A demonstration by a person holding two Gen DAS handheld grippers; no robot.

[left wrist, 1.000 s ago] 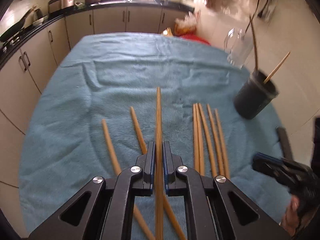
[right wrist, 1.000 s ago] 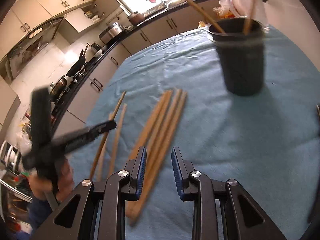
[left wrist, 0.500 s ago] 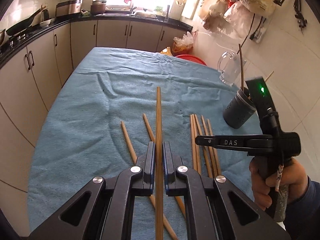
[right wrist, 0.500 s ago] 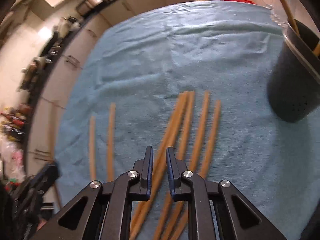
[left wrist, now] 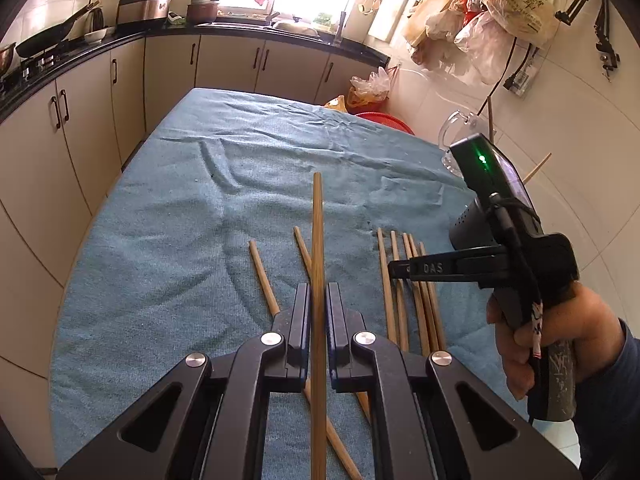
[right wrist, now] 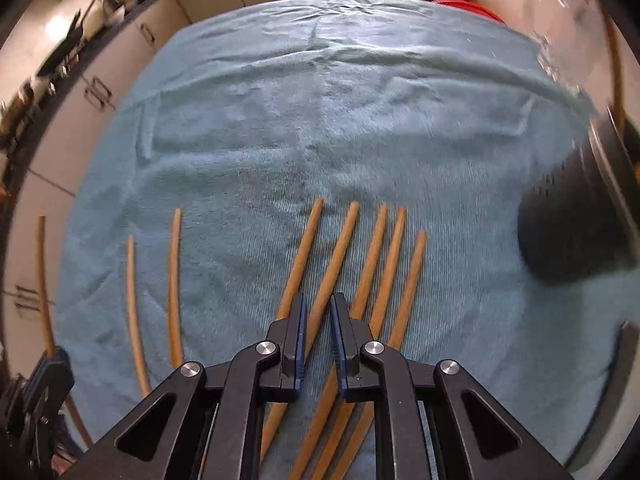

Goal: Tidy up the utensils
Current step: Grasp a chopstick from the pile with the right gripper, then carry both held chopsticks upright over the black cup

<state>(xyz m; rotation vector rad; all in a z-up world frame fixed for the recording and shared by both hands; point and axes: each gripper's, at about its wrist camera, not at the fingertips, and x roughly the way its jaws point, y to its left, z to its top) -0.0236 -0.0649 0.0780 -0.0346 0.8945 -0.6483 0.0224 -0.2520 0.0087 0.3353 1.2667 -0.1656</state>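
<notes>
Low at the frame's centre, our left gripper (left wrist: 318, 308) clamps one chopstick (left wrist: 317, 240) above the tabletop (left wrist: 160, 240). Our right gripper (right wrist: 318, 320), jaws just closing, nearly shut, straddles another chopstick (right wrist: 340, 240) without visibly pinching. Next we judge: squeeze, lift, carry to the dark holder (right wrist: 576, 232) at right.
</notes>
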